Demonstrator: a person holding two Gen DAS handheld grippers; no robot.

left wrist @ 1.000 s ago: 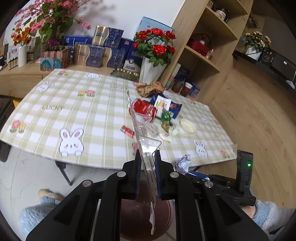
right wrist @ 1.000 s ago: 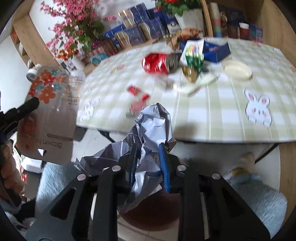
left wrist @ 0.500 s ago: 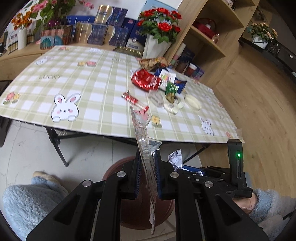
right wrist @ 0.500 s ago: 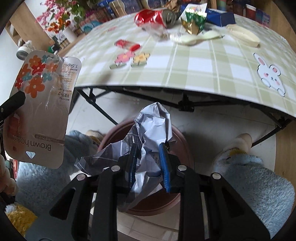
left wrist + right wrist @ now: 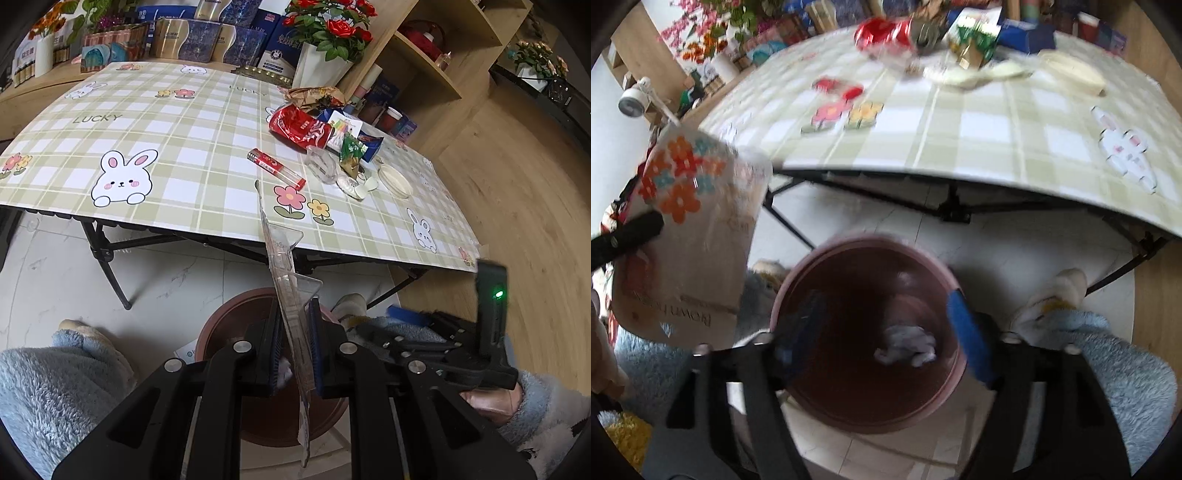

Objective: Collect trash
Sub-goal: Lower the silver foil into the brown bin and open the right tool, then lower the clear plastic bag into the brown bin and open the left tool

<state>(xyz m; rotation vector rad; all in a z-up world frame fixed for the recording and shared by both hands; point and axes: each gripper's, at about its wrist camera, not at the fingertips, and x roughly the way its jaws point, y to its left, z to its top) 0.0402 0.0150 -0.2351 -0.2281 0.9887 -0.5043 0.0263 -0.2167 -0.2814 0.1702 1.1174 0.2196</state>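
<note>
The right claw (image 5: 882,341) had just been opening, its jaws wide and empty above the bin (image 5: 798,280) so the crumpled wrapper (image 5: 905,349) fell inside; the left claw (image 5: 293,349) was clamped on a clear plastic pack (image 5: 286,266), likely next, while more trash (image 5: 299,127) sat on the worktop (image 5: 192,122)

Open bin (image 5: 864,413) mouth below; table edge (image 5: 960,177) ahead
</note>
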